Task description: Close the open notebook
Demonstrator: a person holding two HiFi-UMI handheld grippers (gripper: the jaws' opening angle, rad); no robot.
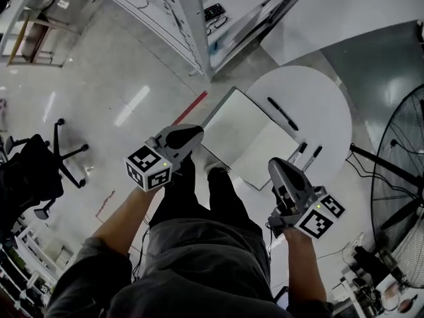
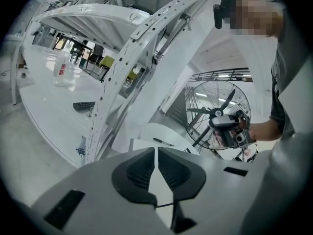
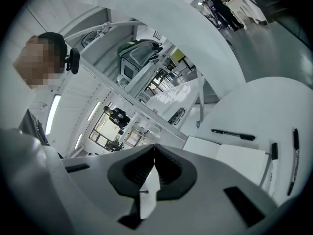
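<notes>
The open notebook (image 1: 246, 138) lies with blank white pages up on the near edge of a round white table (image 1: 324, 105). One black pen (image 1: 283, 113) rests on the table beyond it, and two more pens (image 1: 309, 152) lie at its right side. My left gripper (image 1: 196, 133) hovers shut and empty just off the notebook's left corner. My right gripper (image 1: 277, 165) is shut and empty above its near right corner. In the right gripper view the notebook (image 3: 237, 156) and the pens (image 3: 234, 134) lie ahead of the jaws. The left gripper view shows only a strip of notebook (image 2: 142, 144).
A large standing fan (image 1: 405, 177) is to the right of the table, also seen as the fan (image 2: 218, 110). A white metal frame (image 1: 180, 25) stands beyond the table. An office chair (image 1: 48, 171) sits at far left, and red tape (image 1: 190, 108) marks the floor.
</notes>
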